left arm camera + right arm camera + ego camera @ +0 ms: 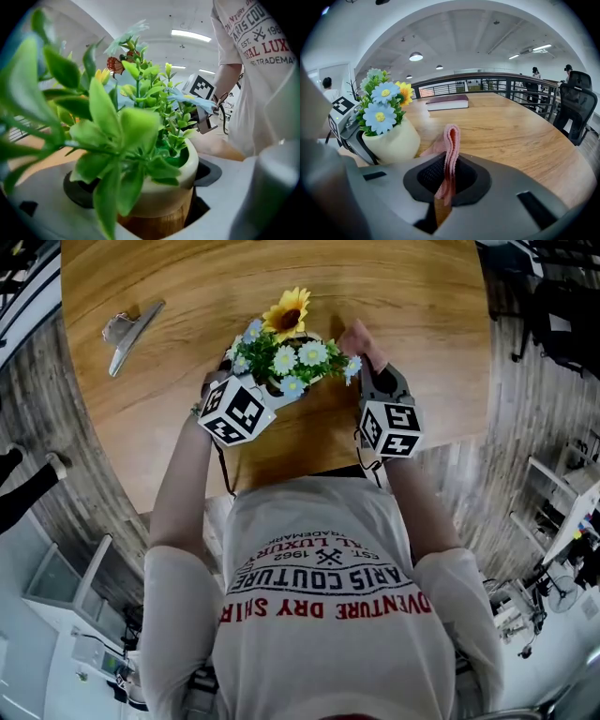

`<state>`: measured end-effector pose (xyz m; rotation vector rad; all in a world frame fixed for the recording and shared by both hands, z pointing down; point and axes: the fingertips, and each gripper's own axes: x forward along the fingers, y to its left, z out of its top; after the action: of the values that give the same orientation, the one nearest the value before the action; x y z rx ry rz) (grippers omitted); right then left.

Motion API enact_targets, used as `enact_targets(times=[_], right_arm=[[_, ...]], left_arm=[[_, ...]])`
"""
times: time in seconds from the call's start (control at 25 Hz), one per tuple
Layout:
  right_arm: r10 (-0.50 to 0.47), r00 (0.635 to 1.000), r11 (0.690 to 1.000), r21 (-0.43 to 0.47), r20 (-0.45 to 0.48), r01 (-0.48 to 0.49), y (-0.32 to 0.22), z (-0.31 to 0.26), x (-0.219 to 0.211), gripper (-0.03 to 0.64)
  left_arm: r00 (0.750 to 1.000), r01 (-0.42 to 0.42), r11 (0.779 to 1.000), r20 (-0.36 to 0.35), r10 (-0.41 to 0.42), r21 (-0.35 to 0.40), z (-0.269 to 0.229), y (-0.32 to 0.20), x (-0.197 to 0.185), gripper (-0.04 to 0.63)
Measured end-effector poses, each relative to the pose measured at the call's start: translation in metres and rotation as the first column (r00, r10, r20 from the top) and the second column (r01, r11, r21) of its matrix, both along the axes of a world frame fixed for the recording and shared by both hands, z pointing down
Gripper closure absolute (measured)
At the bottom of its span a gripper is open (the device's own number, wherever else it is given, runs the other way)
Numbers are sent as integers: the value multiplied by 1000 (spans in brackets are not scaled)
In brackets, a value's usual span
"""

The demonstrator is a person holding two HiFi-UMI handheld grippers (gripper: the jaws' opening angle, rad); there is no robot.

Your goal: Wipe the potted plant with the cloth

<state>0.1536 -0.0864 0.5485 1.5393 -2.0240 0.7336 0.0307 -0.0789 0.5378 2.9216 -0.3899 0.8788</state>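
The potted plant (pixel 286 348), artificial with a sunflower and pale blue and white blooms, stands on the round wooden table (pixel 187 296) near its front edge. In the left gripper view its cream pot (pixel 164 187) sits between the wide-spread jaws of my left gripper (pixel 145 197), and a dark gap shows by the right pad. Leaves hide the left pad. My right gripper (pixel 447 187), just right of the pot (pixel 391 140), is shut on a folded pink cloth (pixel 451 150) that sticks up from its jaws. The cloth (pixel 358 337) hangs beside the flowers.
A grey metal clip (pixel 127 334) lies on the table's far left. A dark book (pixel 447 102) rests further back on the table. A railing (pixel 497 84) and an office chair (pixel 581 110) stand beyond the table's edge.
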Motion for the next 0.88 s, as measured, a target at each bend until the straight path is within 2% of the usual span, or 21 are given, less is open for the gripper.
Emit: enact_targets(times=[0.36,0.52,0.64,0.76,0.88], right_arm=[[-1,1000,1000,-3,-4,1,0,0,1,580],[-17,1000,1000,9,-6,17,-1,-7,2,580],[-32,999,999,23,-5,32,-5,-13,1,580],[-70,998,997,44,9,69,-2,-24,-7,580],[-140,990,985,101,30,137,-5,-45,-22,580]], left_arm=[[998,63,998,-26,-63,-4,-7,-2,2,72],[988,136,990,-74,-138,-29,-28,-6,1,72],[971,187,981,-141,-191,-45,-51,-11,1,72],[960,211,976,-175,-218,-58,-74,-10,1,72],[958,228,973,-168,-231,-38,-96,-17,-1,72]])
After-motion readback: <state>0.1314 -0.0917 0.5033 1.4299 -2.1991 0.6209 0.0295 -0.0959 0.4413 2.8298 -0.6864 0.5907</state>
